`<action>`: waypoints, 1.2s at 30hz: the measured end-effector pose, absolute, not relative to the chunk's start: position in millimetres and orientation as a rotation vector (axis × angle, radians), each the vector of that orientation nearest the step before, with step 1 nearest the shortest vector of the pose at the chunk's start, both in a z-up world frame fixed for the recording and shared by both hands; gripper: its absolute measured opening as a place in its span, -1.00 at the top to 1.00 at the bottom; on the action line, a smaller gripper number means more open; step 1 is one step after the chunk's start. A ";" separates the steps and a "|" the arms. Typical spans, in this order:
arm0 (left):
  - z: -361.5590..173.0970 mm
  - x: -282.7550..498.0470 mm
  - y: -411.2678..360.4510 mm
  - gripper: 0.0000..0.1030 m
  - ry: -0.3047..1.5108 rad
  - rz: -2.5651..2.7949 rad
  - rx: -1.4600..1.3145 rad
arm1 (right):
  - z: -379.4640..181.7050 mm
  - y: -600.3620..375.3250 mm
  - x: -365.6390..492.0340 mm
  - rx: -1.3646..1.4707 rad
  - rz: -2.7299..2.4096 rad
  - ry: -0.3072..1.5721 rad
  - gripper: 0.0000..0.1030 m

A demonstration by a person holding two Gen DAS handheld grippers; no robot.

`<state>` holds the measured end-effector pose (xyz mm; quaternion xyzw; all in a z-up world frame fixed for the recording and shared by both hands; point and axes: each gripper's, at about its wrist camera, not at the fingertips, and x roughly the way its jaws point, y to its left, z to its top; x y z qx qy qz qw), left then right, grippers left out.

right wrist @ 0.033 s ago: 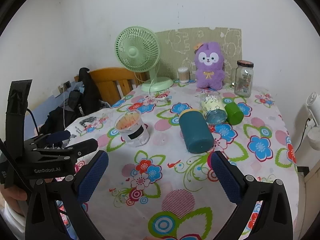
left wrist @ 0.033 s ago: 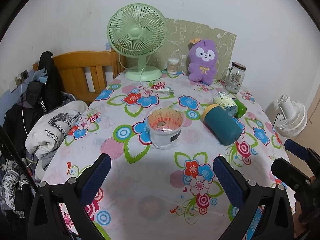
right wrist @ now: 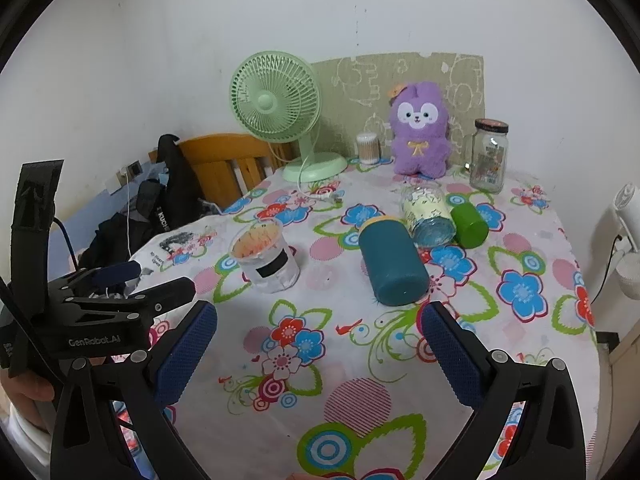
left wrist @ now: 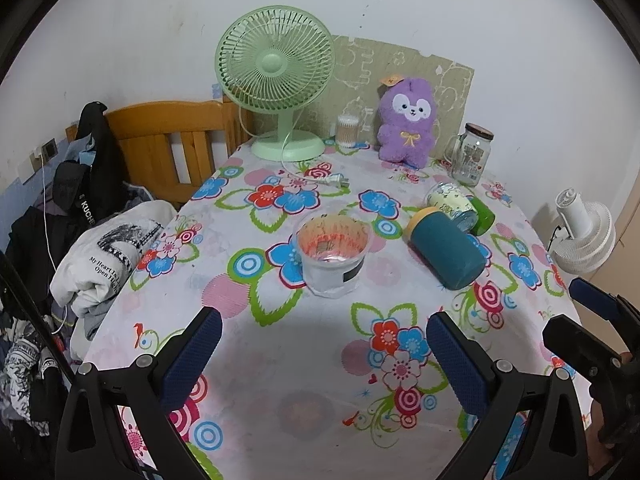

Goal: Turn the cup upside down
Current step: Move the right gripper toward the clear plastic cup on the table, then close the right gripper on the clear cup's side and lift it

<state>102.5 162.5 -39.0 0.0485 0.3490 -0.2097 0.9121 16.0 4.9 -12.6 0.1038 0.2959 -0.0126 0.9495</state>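
Observation:
A clear plastic cup (left wrist: 332, 256) (right wrist: 266, 258) with orange-red streaks inside and a black label stands upright, mouth up, on the flowered tablecloth (left wrist: 320, 360). To its right a teal cup (left wrist: 446, 252) (right wrist: 392, 266) lies on its side, and behind it lie a patterned glass cup (left wrist: 452, 202) and a green cup (left wrist: 482, 210). My left gripper (left wrist: 322, 332) is open, a little short of the clear cup, with nothing in it. My right gripper (right wrist: 320, 320) is open and empty, short of the teal cup.
A green desk fan (left wrist: 276, 68), a swab pot (left wrist: 347, 130), a purple plush (left wrist: 406, 120) and a glass jar (left wrist: 474, 154) line the back edge. The fan's plug (left wrist: 334, 179) lies on the cloth. A wooden chair (left wrist: 172, 148) and clothes (left wrist: 100, 248) are left; a white fan (left wrist: 584, 236) is right.

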 end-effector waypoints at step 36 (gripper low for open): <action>-112.5 190.7 167.0 -1.00 0.768 -0.445 0.421 | -83.9 56.7 177.3 0.026 0.185 0.799 -0.99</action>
